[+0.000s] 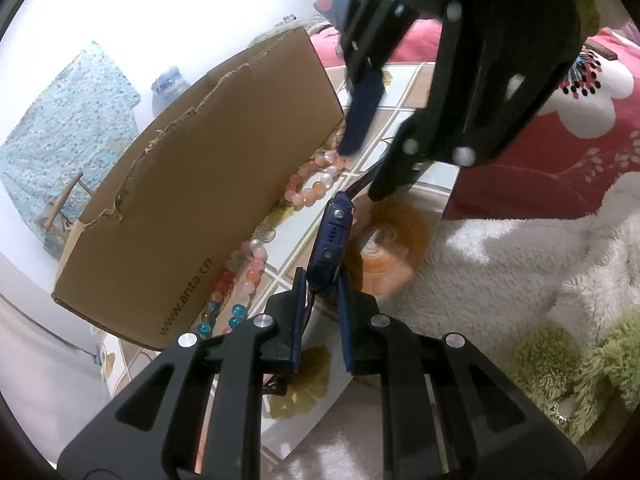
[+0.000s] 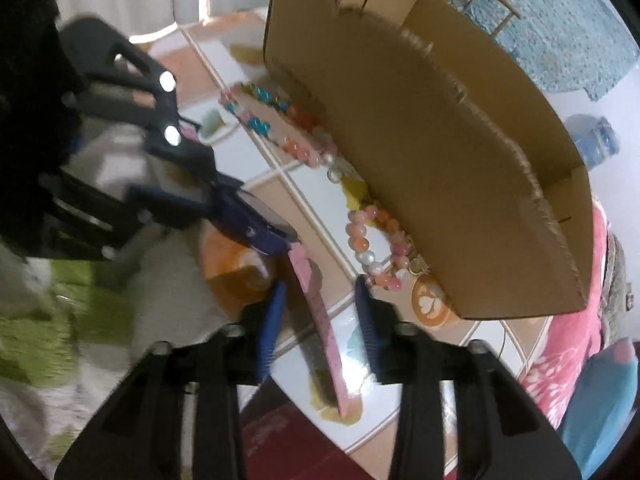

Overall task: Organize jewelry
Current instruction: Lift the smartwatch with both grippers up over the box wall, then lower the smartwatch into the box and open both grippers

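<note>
1. My left gripper (image 1: pixel 322 292) clamps a dark-blue plastic watch body (image 1: pixel 331 248), its pink strap (image 2: pixel 320 320) trailing.
2. My right gripper (image 2: pixel 320 312) straddles that strap, jaws apart (not touching).
3. Pink bead bracelets (image 2: pixel 372 240) lie against the brown cardboard box (image 2: pixel 440 140).

The cardboard box (image 1: pixel 192 200) side reads "www.anta.cn".

Home bedroom: floral bedspread (image 1: pixel 560 128), fluffy blanket (image 1: pixel 500 264).

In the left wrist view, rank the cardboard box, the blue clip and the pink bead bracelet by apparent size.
1. Cardboard box, by far the largest.
2. and 3. Blue clip and pink bead bracelet look similar; the clip sits nearer the camera, so I won't rank them.
</note>
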{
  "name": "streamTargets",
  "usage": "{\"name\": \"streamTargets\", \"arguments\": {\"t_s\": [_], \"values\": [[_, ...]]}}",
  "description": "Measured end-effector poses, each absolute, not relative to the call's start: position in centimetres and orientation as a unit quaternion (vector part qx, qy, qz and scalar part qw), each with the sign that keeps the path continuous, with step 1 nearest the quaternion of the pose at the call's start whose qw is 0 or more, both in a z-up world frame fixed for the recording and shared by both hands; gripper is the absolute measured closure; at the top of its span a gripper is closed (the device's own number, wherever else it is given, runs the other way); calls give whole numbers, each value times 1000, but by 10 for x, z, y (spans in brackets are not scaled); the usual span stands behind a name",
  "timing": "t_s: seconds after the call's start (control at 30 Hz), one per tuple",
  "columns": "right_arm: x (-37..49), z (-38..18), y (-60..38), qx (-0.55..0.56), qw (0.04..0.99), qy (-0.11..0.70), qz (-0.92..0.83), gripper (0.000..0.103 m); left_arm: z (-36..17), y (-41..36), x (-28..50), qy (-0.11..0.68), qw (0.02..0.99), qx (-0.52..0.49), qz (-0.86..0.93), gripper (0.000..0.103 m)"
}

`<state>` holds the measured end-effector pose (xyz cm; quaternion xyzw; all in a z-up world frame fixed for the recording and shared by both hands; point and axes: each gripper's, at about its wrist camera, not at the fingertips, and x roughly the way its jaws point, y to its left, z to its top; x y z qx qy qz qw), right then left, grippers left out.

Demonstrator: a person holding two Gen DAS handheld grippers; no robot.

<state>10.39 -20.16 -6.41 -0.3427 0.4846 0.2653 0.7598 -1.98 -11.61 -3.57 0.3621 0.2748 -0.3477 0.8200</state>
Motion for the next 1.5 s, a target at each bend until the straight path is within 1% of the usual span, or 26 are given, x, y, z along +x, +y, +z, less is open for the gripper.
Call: {"name": "streamTargets", "arguments": {"t_s": [0.03, 0.07, 0.13, 0.17, 0.4, 0.53, 0.57, 0.67, 0.7, 0.8, 0.93, 1.1, 1.27, 1.37, 1.5], "values": [[107, -68, -202, -339, 758, 491, 264, 95, -33, -114, -17, 277, 820, 360, -349, 88], [109, -68, -204, -333, 759, 494, 262, 96, -32, -113, -15, 281, 820, 355, -350, 88], [113, -69, -206, -317, 769, 491, 258, 98, -30, -111, -8, 292, 819, 349, -349, 88], [115, -68, -208, -307, 774, 492, 255, 98, -29, -110, -3, 298, 819, 345, -348, 86], [125, -64, -228, -246, 795, 501, 237, 98, -34, -97, 8, 325, 817, 347, -327, 87], [116, -61, -228, -239, 805, 493, 227, 98, -34, -98, 9, 322, 822, 350, -314, 93], [115, -61, -226, -236, 809, 489, 224, 98, -32, -99, 9, 319, 825, 350, -307, 96], [112, -60, -223, -219, 823, 476, 218, 99, -28, -99, 9, 319, 832, 341, -300, 100], [108, -57, -225, -215, 827, 471, 218, 99, -23, -99, 8, 317, 835, 340, -296, 100], [98, -41, -225, -205, 844, 448, 213, 99, -12, -95, -1, 303, 843, 341, -286, 100], [87, -14, -226, -192, 864, 419, 203, 99, 18, -91, -10, 272, 857, 343, -271, 100], [73, 40, -234, -190, 896, 355, 188, 99, 58, -89, -10, 233, 874, 343, -254, 101], [94, 85, -229, -190, 919, 295, 183, 99, 100, -93, 3, 187, 887, 353, -233, 101], [124, 102, -231, -199, 917, 288, 189, 99, 117, -94, 33, 182, 891, 352, -224, 101], [187, 110, -223, -208, 896, 329, 214, 99, 128, -95, 88, 227, 885, 326, -241, 101]]}}
